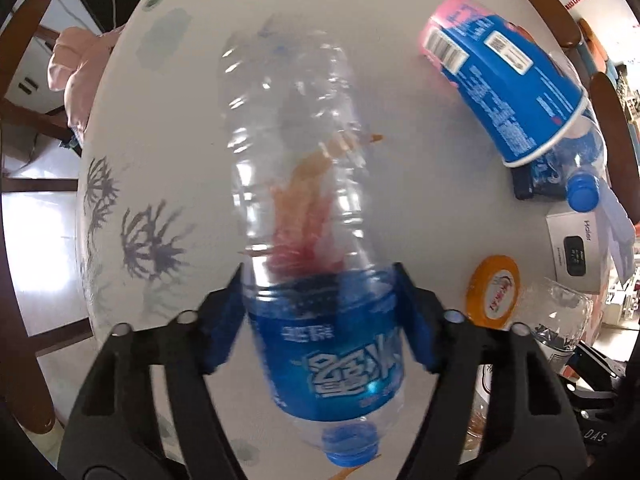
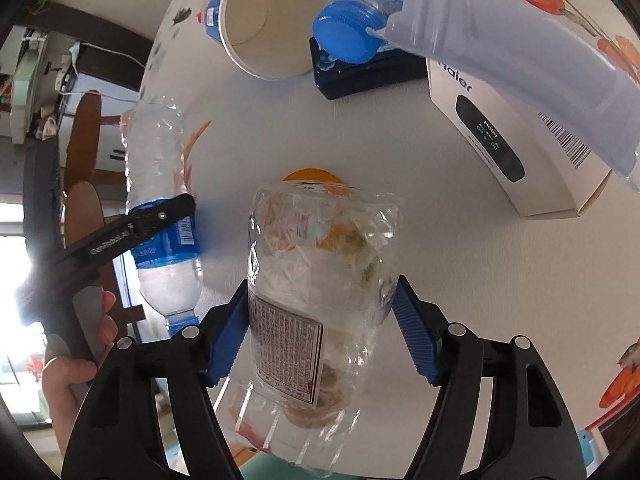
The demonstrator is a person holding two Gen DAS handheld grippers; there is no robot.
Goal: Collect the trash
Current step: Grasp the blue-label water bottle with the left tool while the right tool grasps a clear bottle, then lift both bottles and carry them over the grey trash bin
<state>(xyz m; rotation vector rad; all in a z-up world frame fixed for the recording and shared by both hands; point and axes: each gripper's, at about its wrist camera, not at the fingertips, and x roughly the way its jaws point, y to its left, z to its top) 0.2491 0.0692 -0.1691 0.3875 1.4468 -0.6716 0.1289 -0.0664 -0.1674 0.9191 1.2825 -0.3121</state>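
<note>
White table bearing paper cup, white box, orange lid

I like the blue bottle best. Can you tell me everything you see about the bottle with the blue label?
The bottle with the blue label is clear, thin, crinkly plastic and looks empty. It has a blue wrap with white writing and a barcode near its neck, and a blue cap. It sits over the white table, cap end nearest the left wrist camera. The left gripper pinches it across the label, one blue pad on each side. Nothing else touches it.
</note>
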